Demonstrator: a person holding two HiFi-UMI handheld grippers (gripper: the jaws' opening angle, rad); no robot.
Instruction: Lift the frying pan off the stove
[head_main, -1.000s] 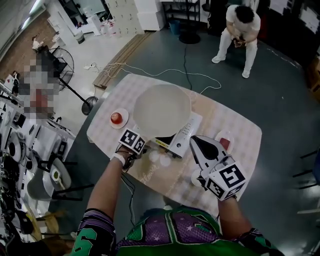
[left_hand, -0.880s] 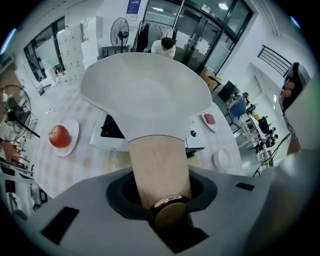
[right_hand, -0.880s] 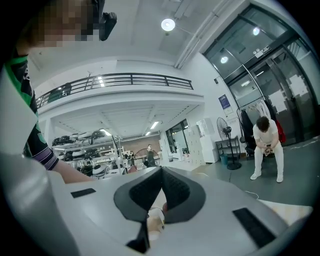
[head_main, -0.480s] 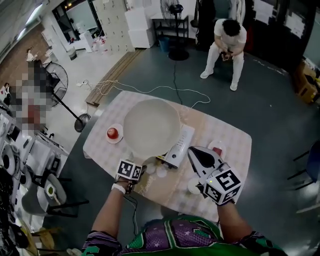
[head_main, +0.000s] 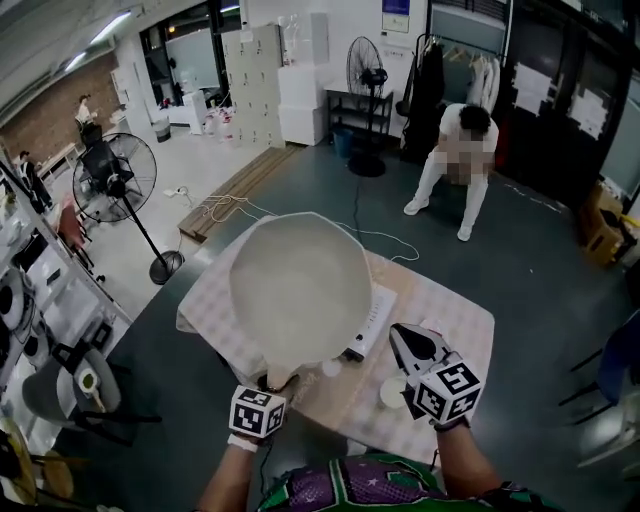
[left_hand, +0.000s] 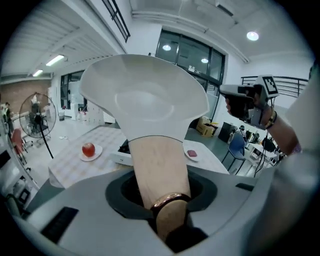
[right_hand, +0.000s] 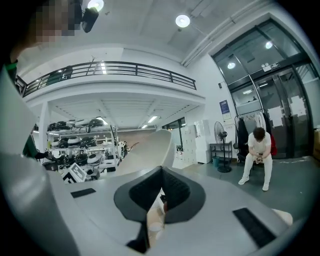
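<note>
The cream frying pan (head_main: 300, 285) hangs high above the table, clear of the white stove (head_main: 372, 320). My left gripper (head_main: 275, 385) is shut on its wooden handle (left_hand: 160, 170), which runs up between the jaws to the pan's underside (left_hand: 145, 100). In the left gripper view the stove (left_hand: 122, 155) lies on the table below the pan. My right gripper (head_main: 405, 340) hovers over the table's near right part, beside the stove, its jaws together with nothing between them. In the right gripper view the pan's rim (right_hand: 150, 150) shows to the left.
On the checked table (head_main: 450, 330) sit a red apple on a small plate (left_hand: 88, 149), another small plate with a red piece (left_hand: 192, 154) and a white cup (head_main: 392, 392). A person sits on a chair (head_main: 455, 170) behind the table. A standing fan (head_main: 115, 180) is at the left.
The pan has risen off the stove toward the head camera with the left gripper holding its handle. The head view has tilted upward. The right gripper stays beside the stove.
</note>
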